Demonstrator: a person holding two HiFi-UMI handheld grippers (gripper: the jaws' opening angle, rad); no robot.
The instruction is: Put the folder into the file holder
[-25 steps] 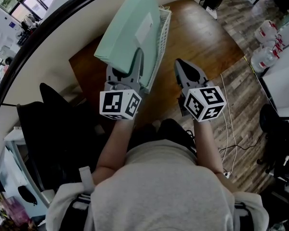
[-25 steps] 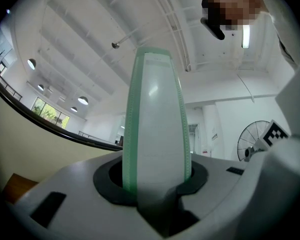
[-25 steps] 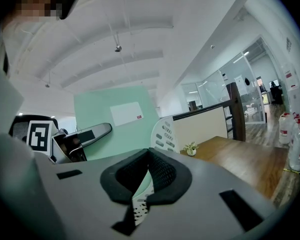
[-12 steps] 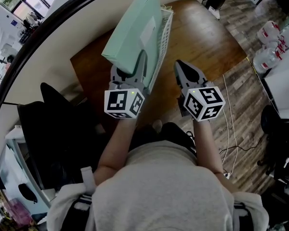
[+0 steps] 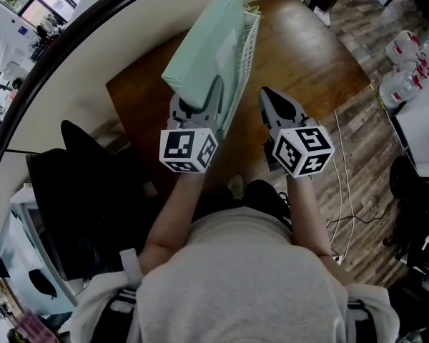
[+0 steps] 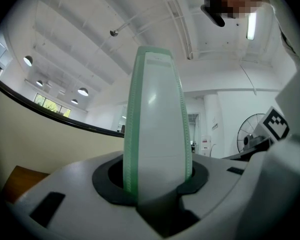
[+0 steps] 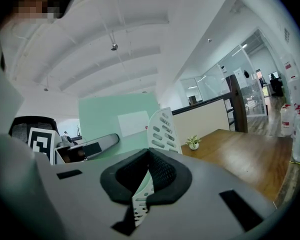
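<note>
Left fingers [image 6: 104, 183] on folder [image 5: 207, 45], white file holder [image 5: 246, 52] alongside, table [image 5: 300, 56] beneath

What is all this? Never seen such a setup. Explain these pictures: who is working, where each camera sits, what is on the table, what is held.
No robot: a person holds a two-jaw gripper in each hand; the marker cubes are part of them. One picture comes from a camera on the person's head, looking down. The other two come from cameras riding on each gripper, looking along its jaws. On the wooden table stands a slotted file holder; a small potted plant sits farther off. The left gripper clamps a mint-green folder, on edge at the holder. The right gripper has its jaws almost together beside the holder; whether they pinch its wall, I cannot tell.
</note>
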